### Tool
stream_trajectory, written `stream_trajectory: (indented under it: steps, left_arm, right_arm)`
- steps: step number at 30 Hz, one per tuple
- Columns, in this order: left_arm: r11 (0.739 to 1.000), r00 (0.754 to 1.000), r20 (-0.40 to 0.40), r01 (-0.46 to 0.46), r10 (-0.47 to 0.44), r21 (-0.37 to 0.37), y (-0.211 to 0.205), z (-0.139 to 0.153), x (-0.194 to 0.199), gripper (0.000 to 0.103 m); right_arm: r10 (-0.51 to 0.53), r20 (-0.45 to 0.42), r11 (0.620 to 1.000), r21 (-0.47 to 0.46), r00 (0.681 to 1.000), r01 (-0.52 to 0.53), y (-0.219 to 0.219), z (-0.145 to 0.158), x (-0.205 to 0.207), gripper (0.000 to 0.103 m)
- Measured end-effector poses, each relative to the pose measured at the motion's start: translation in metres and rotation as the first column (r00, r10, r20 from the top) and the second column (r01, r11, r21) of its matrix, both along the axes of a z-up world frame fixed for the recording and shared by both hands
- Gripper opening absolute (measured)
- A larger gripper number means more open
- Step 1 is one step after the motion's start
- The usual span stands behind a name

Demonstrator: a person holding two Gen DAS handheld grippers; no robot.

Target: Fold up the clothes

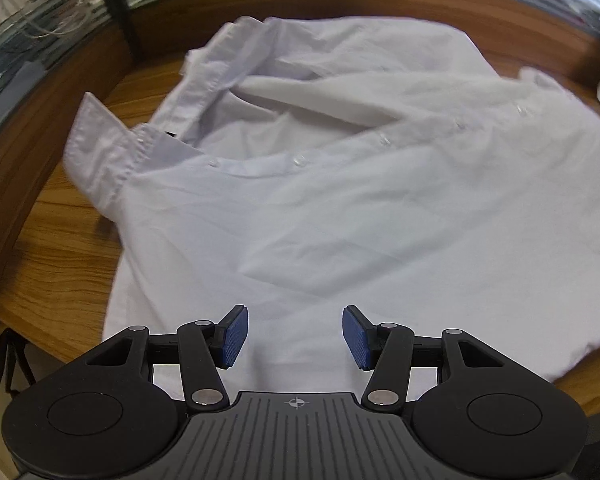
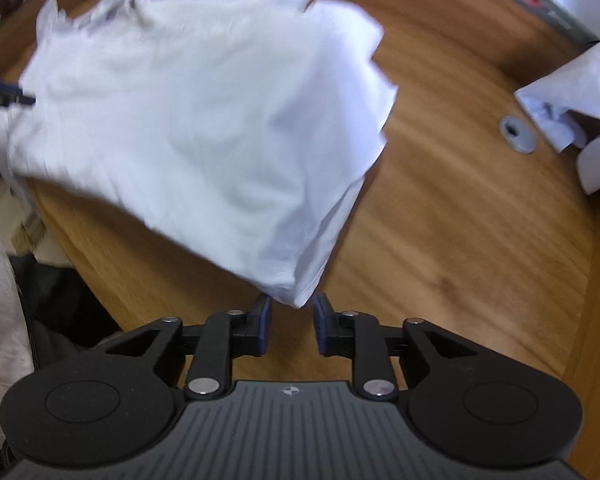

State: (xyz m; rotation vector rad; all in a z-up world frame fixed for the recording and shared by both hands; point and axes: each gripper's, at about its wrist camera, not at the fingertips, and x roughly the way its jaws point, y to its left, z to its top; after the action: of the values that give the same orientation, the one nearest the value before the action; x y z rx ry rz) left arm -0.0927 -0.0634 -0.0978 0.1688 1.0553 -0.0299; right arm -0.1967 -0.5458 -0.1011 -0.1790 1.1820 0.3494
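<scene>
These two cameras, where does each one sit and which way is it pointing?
Left wrist: rides on the left tool, looking forward across the white shirt, collar far left; its open blue pads show.
Right wrist: rides on the right tool, looking at the shirt's corner just ahead of its parted pads.
Shared: the same shirt on the wooden table.

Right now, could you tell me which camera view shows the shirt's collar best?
The left wrist view: the collar lies open at the left of the white shirt, beside the button row. The right wrist view shows only blurred folded cloth, with no collar discernible.
</scene>
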Motion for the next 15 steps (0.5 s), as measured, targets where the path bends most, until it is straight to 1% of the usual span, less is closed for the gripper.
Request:
stream_trajectory:
  steps: [3, 4, 5, 6, 11, 14, 15]
  left_arm:
    - [0.998, 0.998, 0.041, -0.047, 0.048, -0.03, 0.01, 0.022, 0.007, 0.057]
    - [0.997, 0.997, 0.054, -0.061, 0.063, -0.041, 0.014, 0.03, 0.01, 0.061]
    - [0.996, 0.995, 0.062, -0.071, 0.075, -0.05, 0.018, 0.036, 0.015, 0.063]
    - [0.995, 0.994, 0.069, -0.081, 0.085, -0.058, 0.023, 0.042, 0.021, 0.063]
    - [1.0, 0.994, 0.107, -0.011, 0.013, -0.022, 0.03, 0.047, 0.069, 0.067]
    - [1.0, 0.991, 0.128, 0.03, -0.03, 0.002, 0.034, 0.05, 0.097, 0.071]
    - [0.999, 0.99, 0.135, 0.044, -0.045, 0.01, 0.035, 0.051, 0.107, 0.071]
  right_arm:
    - [-0.021, 0.046, 0.999, 0.027, 0.999, 0.019, 0.003, 0.022, 0.024, 0.032]
    - [-0.028, 0.061, 0.999, 0.036, 0.998, 0.026, 0.004, 0.029, 0.032, 0.035]
    - [-0.035, 0.077, 0.998, 0.045, 0.996, 0.032, 0.005, 0.036, 0.04, 0.04]
    - [-0.043, 0.092, 0.998, 0.055, 0.995, 0.038, 0.006, 0.044, 0.048, 0.042]
    - [-0.082, 0.166, 0.993, 0.103, 0.983, 0.065, 0.011, 0.08, 0.088, 0.048]
    - [-0.124, 0.194, 0.985, 0.143, 0.973, 0.097, 0.024, 0.086, 0.127, 0.049]
    - [-0.132, 0.201, 0.984, 0.144, 0.971, 0.104, 0.029, 0.087, 0.14, 0.05]
